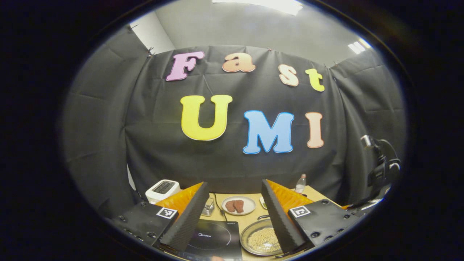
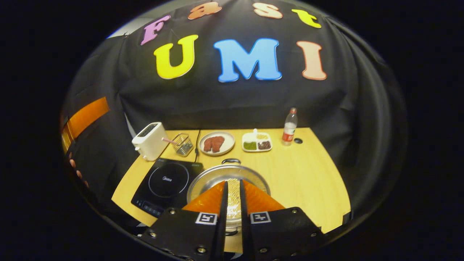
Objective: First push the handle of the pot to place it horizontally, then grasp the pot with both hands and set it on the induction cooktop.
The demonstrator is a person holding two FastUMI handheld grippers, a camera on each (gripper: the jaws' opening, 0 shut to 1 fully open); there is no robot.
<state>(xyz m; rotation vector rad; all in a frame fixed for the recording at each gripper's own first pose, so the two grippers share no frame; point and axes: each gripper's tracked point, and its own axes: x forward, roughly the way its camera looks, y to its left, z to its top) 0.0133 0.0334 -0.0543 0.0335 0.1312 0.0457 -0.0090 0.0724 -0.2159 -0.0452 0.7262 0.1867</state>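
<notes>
A wide, shallow metal pot (image 2: 214, 178) holding pale grains stands on the wooden table, right beside the black induction cooktop (image 2: 168, 181). A loop handle (image 2: 231, 160) shows at the pot's far rim and another near me, under the fingers. My right gripper (image 2: 233, 185) hovers over the pot's near half, its fingers drawn together to a thin slit with nothing held. My left gripper (image 1: 235, 183) is open wide and held high, framing the cooktop (image 1: 212, 239) and the pot (image 1: 259, 240) far below. The right gripper (image 1: 380, 170) and its holder appear at the right edge of the left gripper view.
Along the table's back stand a white toaster (image 2: 149, 140), a small wire basket (image 2: 182, 144), a plate of meat (image 2: 216, 143), a divided dish (image 2: 256, 142) and a water bottle (image 2: 289, 127). Bare wood (image 2: 304, 174) lies right of the pot. A hand (image 2: 76, 170) shows at left.
</notes>
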